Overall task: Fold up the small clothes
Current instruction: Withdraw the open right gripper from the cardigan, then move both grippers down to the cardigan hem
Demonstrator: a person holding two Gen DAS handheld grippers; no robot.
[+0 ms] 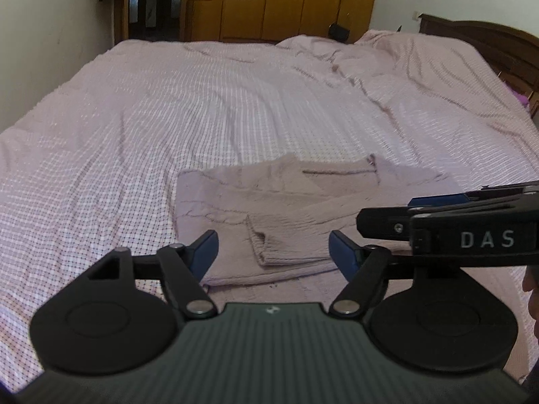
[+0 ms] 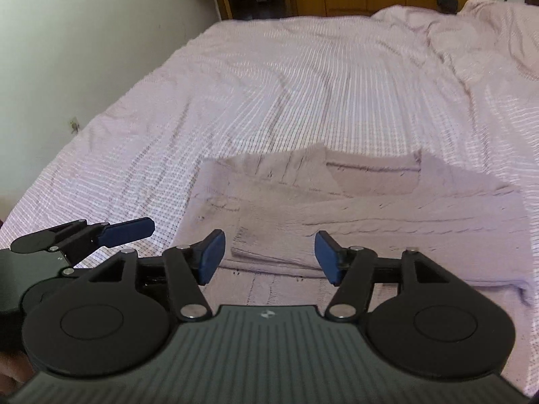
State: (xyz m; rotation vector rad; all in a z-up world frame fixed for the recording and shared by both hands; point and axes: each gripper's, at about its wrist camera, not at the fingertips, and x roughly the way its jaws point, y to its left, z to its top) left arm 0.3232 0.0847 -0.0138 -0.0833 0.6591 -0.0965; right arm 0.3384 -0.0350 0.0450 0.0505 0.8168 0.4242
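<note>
A small mauve knitted sweater (image 1: 296, 208) lies folded flat on the bed, its sleeve cuff (image 1: 266, 252) laid across the front. It also shows in the right wrist view (image 2: 387, 215). My left gripper (image 1: 273, 256) is open and empty, hovering just above the sweater's near edge. My right gripper (image 2: 267, 257) is open and empty too, above the near edge by the cuff (image 2: 269, 245). The right gripper's body (image 1: 471, 232) enters the left wrist view from the right. One left finger (image 2: 129, 230) shows at the left of the right wrist view.
The bed (image 1: 168, 118) is covered with a pink checked sheet, rumpled toward the far right (image 1: 387, 67). A white wall (image 1: 50, 33) runs along the left side. Wooden wardrobes (image 1: 296, 0) stand beyond the bed, and a dark headboard (image 1: 488, 40) is at far right.
</note>
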